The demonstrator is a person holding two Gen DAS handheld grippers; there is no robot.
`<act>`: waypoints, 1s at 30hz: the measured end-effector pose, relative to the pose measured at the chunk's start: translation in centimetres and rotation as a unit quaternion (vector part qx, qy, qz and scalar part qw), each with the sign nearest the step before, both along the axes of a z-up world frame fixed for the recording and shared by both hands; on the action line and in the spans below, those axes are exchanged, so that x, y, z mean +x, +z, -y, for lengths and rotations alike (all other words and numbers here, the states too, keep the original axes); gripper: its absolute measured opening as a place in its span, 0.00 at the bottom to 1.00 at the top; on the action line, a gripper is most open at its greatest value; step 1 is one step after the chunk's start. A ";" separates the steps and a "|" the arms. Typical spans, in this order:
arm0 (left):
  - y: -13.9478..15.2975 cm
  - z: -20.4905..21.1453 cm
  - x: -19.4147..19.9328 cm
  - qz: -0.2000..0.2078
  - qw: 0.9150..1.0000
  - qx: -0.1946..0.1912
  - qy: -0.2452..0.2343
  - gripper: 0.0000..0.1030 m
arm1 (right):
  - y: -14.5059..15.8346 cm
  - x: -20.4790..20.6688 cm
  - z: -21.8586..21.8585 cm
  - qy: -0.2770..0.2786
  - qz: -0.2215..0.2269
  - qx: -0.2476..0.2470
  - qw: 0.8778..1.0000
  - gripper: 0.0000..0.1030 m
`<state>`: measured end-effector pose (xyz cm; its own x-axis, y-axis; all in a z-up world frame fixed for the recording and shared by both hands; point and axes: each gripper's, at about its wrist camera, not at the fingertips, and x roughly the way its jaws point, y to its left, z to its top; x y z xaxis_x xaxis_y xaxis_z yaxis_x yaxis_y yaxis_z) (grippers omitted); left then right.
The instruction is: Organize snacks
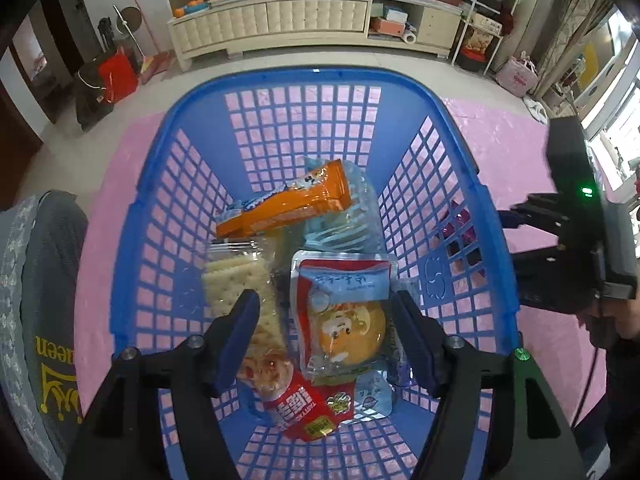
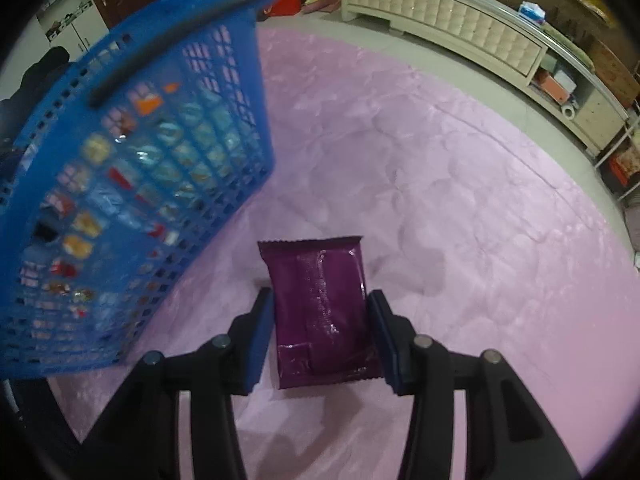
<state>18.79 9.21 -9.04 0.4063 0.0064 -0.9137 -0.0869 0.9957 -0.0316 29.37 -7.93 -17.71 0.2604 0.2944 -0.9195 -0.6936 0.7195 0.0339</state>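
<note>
A blue lattice basket is seen on a pink mat. An orange packet and a red-and-yellow packet are shown inside; a purple packet is shown outside.

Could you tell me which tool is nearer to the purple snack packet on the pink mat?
Right. The right tool straddles the purple packet, one finger at each side. The left tool is inside the blue basket, above the snacks there.
</note>
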 end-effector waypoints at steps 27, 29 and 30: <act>8.6 -5.3 -9.2 0.125 0.992 0.001 0.015 0.71 | 14.9 -10.8 -5.4 0.041 0.100 0.075 0.991 0.50; 8.0 -6.3 -9.3 0.119 0.993 0.005 0.022 0.71 | 14.5 -10.8 -6.7 0.045 0.092 0.074 0.992 0.50; 7.9 -6.6 -9.4 0.119 0.993 0.004 0.023 0.71 | 14.0 -10.8 -7.4 0.046 0.087 0.070 0.993 0.50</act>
